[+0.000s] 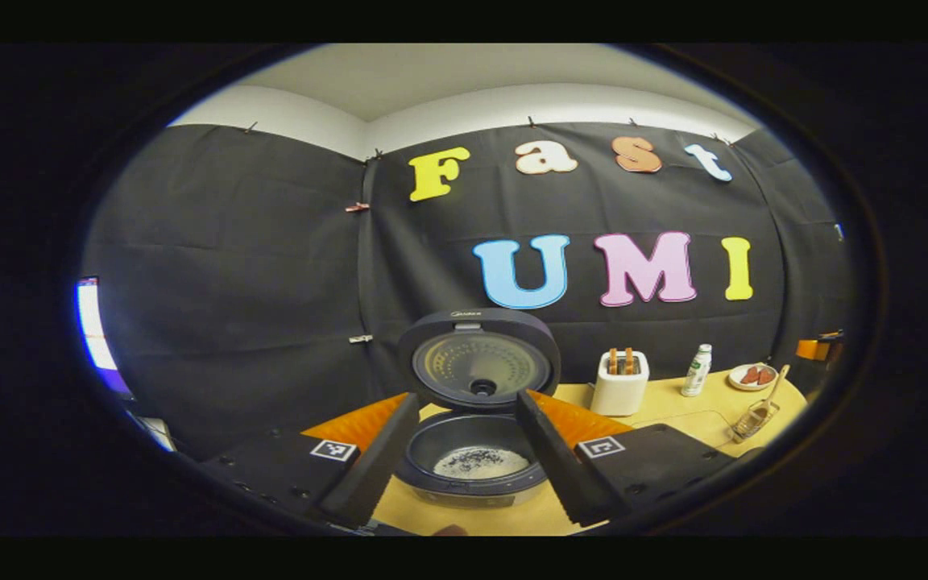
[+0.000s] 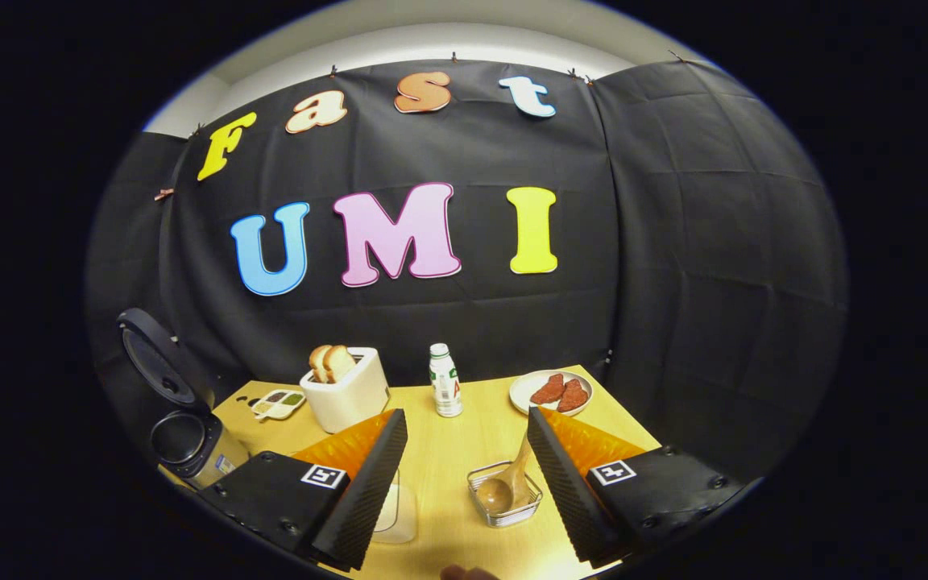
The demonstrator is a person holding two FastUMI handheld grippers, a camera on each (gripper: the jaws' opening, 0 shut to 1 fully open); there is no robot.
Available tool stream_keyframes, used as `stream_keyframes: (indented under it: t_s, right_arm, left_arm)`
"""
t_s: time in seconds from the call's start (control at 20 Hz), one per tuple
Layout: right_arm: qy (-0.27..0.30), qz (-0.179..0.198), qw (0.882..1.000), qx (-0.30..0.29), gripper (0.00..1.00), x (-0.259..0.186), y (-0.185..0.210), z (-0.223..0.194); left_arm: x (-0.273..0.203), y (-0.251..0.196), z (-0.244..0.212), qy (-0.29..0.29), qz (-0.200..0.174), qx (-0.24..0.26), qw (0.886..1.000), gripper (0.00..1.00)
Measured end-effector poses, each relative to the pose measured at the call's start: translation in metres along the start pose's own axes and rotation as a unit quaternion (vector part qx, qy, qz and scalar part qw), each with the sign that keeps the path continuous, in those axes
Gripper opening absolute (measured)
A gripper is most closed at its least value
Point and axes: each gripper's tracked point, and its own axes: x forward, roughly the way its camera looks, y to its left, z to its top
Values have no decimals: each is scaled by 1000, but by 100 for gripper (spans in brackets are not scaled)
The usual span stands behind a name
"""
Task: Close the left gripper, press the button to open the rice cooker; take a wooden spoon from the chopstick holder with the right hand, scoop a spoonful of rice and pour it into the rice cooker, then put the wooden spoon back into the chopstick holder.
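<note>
Stretching across both views, the pale wooden table [image 2: 464, 451] is carrying everything. In the left gripper view, the dark round rice cooker [image 1: 472, 463] is sitting just ahead with its lid [image 1: 478, 358] standing upright and open, and a layer of white rice [image 1: 480, 461] is lying in the bottom of its inner pot. The left gripper [image 1: 470, 439] is hovering in front of the cooker with its fingers spread apart on either side of the pot, holding nothing. To the right of the cooker, the white boxy toaster [image 1: 619, 384] with two slices of bread is standing near the far wall, then a small white bottle [image 1: 697, 370] and a white plate of reddish food [image 1: 752, 376]. In the right gripper view, the right gripper [image 2: 464, 459] is hanging with its fingers wide apart and empty. Between them, the small wire-mesh chopstick holder [image 2: 504, 493] is resting on the table, and the light wooden spoon [image 2: 508, 483] is lying in it, bowl down, handle leaning toward the far side.
</note>
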Motion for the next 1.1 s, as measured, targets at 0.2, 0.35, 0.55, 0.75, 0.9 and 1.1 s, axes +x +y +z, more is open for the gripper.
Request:
stream_keyframes:
  t_s: [0.2, 0.35, 0.55, 0.75, 0.9, 1.1]
  right_arm:
    - [12, -6, 1000, -2, 94, 25, -15, -17]
    - [31, -9, 999, -2, 94, 44, -26, -35]
    - [55, -19, 998, 11, 94, 69, -42, -54]
    - [83, -28, 996, 22, 94, 94, -54, -76]
    - [104, -28, 993, 47, 94, 109, -59, -90]
    - [127, -35, 989, 72, 92, 123, -67, -110]
  left_arm:
    - [-8, 0, 0, 4, 15, -3, 1000, 86]
    - [-14, -1, 3, 6, 27, 0, 1000, 87]
    - [-21, -6, 1, 16, 38, 1, 999, 86]
    - [-26, -9, -3, 27, 50, -2, 998, 87]
    - [-30, -12, -1, 27, 56, 2, 998, 87]
    - [-36, -21, -1, 29, 55, 8, 998, 87]
